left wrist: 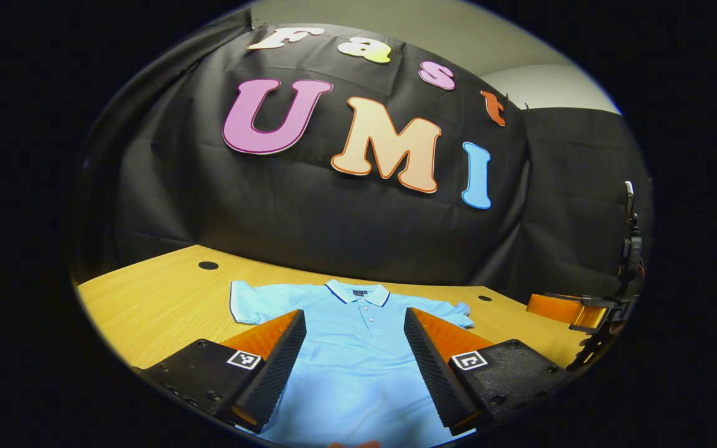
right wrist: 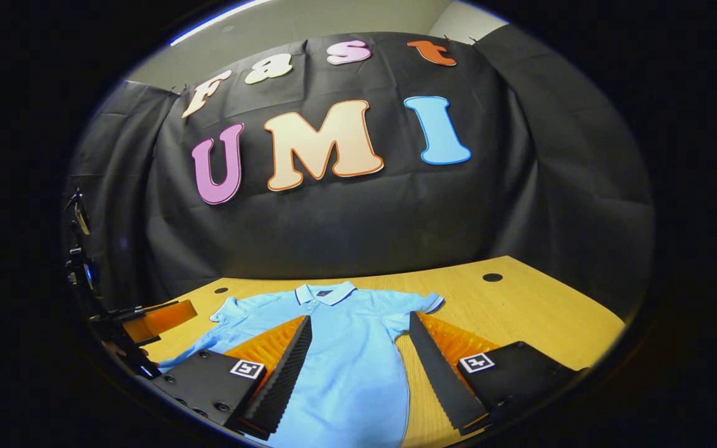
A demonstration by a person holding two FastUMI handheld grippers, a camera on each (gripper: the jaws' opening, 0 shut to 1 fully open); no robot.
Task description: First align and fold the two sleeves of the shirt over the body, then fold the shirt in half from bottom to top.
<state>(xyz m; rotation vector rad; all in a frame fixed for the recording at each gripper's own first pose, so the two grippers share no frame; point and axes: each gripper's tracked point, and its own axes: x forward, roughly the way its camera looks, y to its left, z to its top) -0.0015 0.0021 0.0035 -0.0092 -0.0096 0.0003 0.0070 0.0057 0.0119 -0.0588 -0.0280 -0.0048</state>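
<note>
A light blue polo shirt (left wrist: 358,373) lies flat and face up on the wooden table (left wrist: 159,298), collar at the far side and both short sleeves (left wrist: 249,302) spread outward. My left gripper (left wrist: 354,314) hovers open over the shirt's lower body with nothing between its fingers. In the right gripper view the shirt (right wrist: 346,373) sits centre-left, its right sleeve (right wrist: 424,303) near the far fingertip. My right gripper (right wrist: 360,318) is open too, over the shirt's right side and holding nothing. Each view catches the other gripper at its edge (left wrist: 561,308) (right wrist: 165,317).
The table (right wrist: 520,311) has round cable holes near its back edge (left wrist: 208,266) (right wrist: 492,277). The black cloth wall stands right behind the table. Bare wood lies to both sides of the shirt.
</note>
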